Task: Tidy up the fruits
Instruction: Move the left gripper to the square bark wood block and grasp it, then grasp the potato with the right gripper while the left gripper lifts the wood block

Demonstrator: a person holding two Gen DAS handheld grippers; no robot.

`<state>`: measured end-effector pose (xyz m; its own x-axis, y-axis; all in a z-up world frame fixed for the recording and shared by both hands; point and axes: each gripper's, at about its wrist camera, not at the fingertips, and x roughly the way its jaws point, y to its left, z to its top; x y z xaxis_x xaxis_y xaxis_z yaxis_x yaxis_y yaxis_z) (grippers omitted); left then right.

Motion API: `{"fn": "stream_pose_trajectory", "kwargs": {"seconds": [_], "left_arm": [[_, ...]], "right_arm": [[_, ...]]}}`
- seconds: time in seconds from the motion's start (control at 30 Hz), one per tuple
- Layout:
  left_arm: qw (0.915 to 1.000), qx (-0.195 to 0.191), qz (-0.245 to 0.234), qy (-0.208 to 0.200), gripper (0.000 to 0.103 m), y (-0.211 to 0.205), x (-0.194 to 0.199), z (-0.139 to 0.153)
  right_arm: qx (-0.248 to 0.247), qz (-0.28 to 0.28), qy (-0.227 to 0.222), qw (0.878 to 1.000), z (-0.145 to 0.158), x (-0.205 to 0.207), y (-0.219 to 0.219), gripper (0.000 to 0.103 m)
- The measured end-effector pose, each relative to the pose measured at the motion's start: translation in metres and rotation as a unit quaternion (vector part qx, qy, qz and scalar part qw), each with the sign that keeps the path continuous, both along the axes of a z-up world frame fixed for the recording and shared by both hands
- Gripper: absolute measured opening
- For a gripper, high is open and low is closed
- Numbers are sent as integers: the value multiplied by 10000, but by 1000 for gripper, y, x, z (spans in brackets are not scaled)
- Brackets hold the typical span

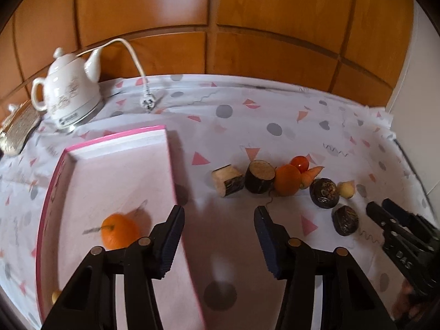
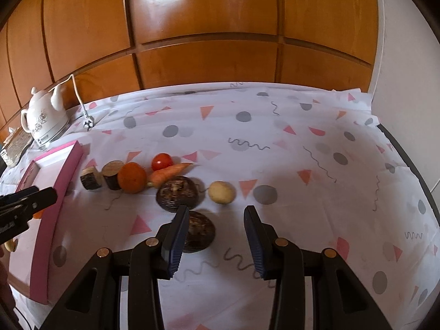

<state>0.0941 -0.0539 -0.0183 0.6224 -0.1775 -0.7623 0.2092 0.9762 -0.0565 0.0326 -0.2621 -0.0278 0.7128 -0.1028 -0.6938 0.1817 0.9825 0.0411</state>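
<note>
A pink tray (image 1: 118, 139) lies on the left of the patterned cloth, with one orange (image 1: 119, 235) inside it. My left gripper (image 1: 220, 217) is open and holds nothing; its fingers straddle the tray's right wall. On the cloth lie a second orange (image 2: 132, 177), a tomato (image 2: 162, 161), a carrot (image 2: 169, 174), two cut dark-skinned pieces (image 2: 90, 178), a pale round fruit (image 2: 221, 192) and two dark round pieces (image 2: 178, 194). My right gripper (image 2: 216, 214) is open and empty; the nearer dark piece (image 2: 203, 233) sits just behind its left finger.
A white kettle (image 1: 66, 93) with its cord and plug (image 1: 147, 103) stands at the back left beside a woven mat (image 1: 19, 129). Wooden cabinet doors rise behind the table. The table's dark edge (image 2: 407, 162) runs along the right. A small yellow thing (image 1: 55, 297) lies in the tray's near corner.
</note>
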Motion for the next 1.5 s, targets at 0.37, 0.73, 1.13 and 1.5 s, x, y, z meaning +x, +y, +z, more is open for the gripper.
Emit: {"fn": "stream_pose_trajectory", "kwargs": {"seconds": [0.37,0.73,1.13,1.5], "left_arm": [[9977,543,-176,361,53,-27,54,-26],[9959,138,222,868,41,-26,74,-41],[9980,-214,-89,584,29,-28,57,-34],[9989,-341,-146,273,29,-27,20,-22]], "right_arm": [[262,0,-81,9996,-3,0,-12,42],[630,64,-31,9980,-12,3,-27,41],[834,146,283,9960,-28,53,-33,41],[673,270,425,9965,-41,59,-28,28]]}}
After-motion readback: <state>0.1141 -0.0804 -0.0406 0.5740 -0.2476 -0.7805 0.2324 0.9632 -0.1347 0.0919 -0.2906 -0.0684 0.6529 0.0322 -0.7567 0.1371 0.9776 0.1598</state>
